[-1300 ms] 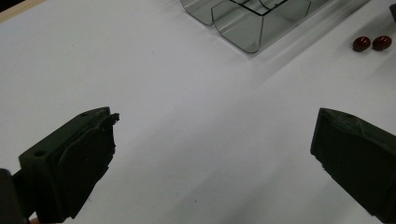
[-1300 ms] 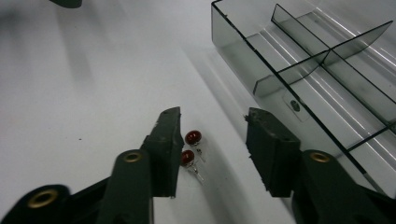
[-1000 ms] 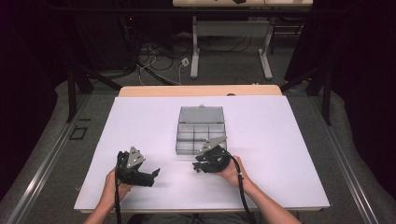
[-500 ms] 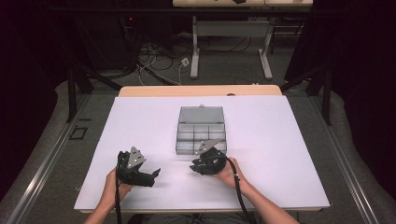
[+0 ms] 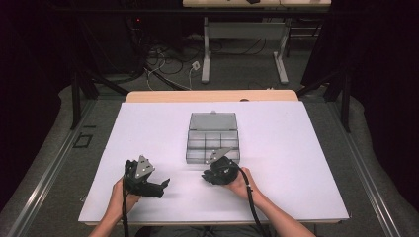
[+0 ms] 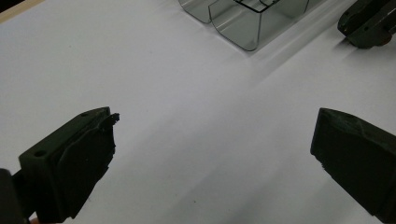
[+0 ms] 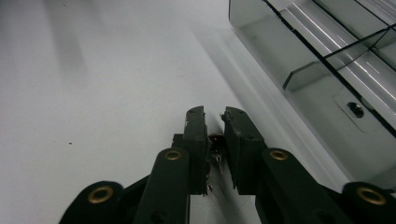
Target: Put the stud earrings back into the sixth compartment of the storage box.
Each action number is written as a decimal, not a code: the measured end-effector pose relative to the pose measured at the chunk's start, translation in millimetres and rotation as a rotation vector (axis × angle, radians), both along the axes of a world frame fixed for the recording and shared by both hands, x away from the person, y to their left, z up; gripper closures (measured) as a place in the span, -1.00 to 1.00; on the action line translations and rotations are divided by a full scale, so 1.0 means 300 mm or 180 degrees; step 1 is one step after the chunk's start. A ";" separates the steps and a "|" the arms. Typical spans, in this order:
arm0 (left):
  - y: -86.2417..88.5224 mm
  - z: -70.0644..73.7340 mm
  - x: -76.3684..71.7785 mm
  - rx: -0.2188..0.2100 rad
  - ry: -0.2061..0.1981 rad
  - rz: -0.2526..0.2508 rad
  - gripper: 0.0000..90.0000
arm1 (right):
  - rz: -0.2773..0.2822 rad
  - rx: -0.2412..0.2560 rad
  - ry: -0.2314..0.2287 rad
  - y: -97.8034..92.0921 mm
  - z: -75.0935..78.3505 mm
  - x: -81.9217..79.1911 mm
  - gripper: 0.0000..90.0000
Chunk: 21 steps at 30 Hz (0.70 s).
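Your right tongs [image 7: 214, 122] pinch a tiny red wire-legged component [image 7: 215, 140], light and fragile; grip its body, not the leads. Your left tongs [image 6: 210, 154] gape wide and empty, with the clear compartment box [image 5: 212, 140] just beyond your right tongs.

The box [image 5: 213, 139] just ahead of the right tool [image 7: 214, 122] looks like clear, shiny, smooth plastic. Under both tools the table [image 5: 296, 148] is white, smooth and dull. The tools look black, dull plastic.
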<state>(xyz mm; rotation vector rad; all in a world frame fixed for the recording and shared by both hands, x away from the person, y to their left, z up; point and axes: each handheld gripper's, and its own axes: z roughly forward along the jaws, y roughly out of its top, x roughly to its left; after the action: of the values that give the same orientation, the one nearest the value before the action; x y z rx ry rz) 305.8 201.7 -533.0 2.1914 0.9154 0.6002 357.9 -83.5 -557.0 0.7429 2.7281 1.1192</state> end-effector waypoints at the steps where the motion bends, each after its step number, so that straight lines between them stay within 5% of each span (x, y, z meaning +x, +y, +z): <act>1: 0.000 0.000 0.000 0.0000 0.0005 -0.0003 -1.00 | -0.0004 -0.0002 -0.0005 0.000 0.000 -0.001 0.77; 21: 0.003 -0.001 0.001 0.0020 0.0024 -0.0033 -1.00 | -0.0090 0.0143 -0.0107 -0.028 0.033 -0.004 0.77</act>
<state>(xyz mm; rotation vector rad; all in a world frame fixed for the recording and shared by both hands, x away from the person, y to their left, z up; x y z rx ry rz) 306.3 202.7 -533.4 2.2041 0.9068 0.5909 356.6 -91.8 -547.0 0.7591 2.6647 1.1795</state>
